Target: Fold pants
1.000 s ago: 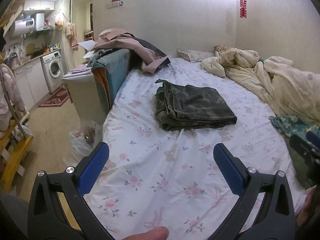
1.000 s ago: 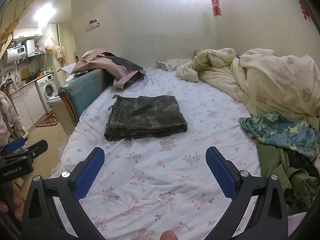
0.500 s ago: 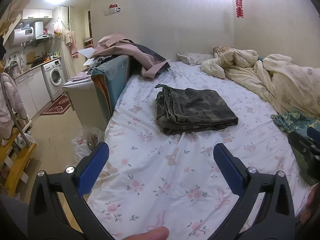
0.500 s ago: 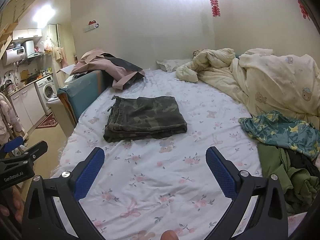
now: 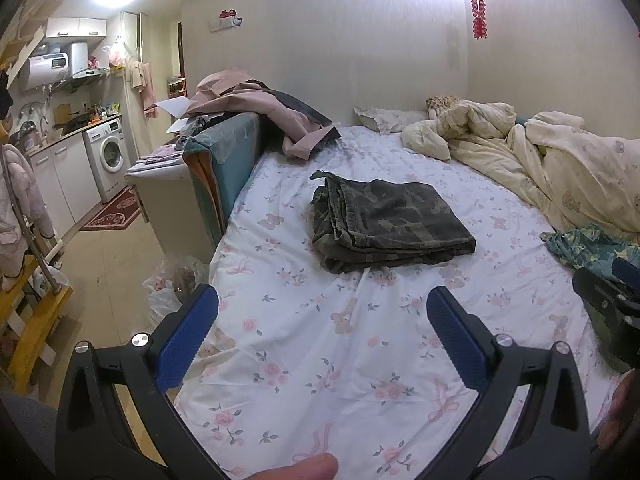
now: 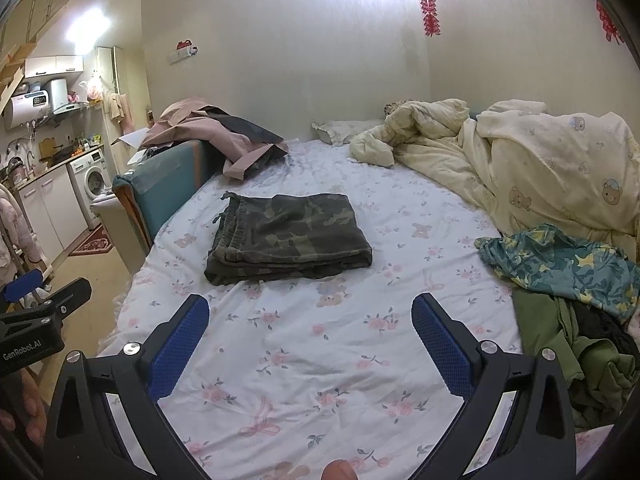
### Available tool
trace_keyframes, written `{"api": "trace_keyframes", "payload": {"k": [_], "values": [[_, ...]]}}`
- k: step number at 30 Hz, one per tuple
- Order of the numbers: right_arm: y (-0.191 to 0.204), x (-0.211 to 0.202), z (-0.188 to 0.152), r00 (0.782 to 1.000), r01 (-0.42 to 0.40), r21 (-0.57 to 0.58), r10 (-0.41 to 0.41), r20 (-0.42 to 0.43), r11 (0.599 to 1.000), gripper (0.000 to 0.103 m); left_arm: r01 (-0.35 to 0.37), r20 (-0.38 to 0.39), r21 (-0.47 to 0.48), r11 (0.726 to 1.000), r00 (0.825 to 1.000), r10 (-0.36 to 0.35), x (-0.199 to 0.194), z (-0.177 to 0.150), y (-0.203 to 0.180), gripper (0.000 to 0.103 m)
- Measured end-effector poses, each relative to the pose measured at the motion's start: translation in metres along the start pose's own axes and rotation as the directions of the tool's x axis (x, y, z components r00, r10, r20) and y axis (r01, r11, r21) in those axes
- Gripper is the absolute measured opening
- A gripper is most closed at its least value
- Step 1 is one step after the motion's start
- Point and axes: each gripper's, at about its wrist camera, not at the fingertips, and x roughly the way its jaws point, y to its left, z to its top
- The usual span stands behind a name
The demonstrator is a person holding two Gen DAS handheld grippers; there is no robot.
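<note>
Since the earlier frames both claws have shifted only slightly; the folded camouflage-patterned green pants (image 5: 390, 222) (image 6: 290, 236) lie unmoved. They rest flat on the bed's white floral sheet (image 5: 320, 344) (image 6: 320, 344), well ahead of both claws. Left claw (image 5: 322, 336) spread wide, empty. Right claw (image 6: 310, 340) spread wide, empty. A crumpled cream duvet (image 6: 540, 160) lies right of the pants.
</note>
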Motion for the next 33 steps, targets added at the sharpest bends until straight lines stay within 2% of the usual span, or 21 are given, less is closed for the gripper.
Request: {"api": "trace_keyframes", "payload": {"k": [33], "values": [[-0.003, 0.004, 0.001, 1.0, -0.005, -0.009, 0.005, -0.005, 1.0, 0.103, 0.009, 0.001, 0.008, 1.0, 1.0, -0.009, 0.0, -0.006, 0.012, 0.103]]}}
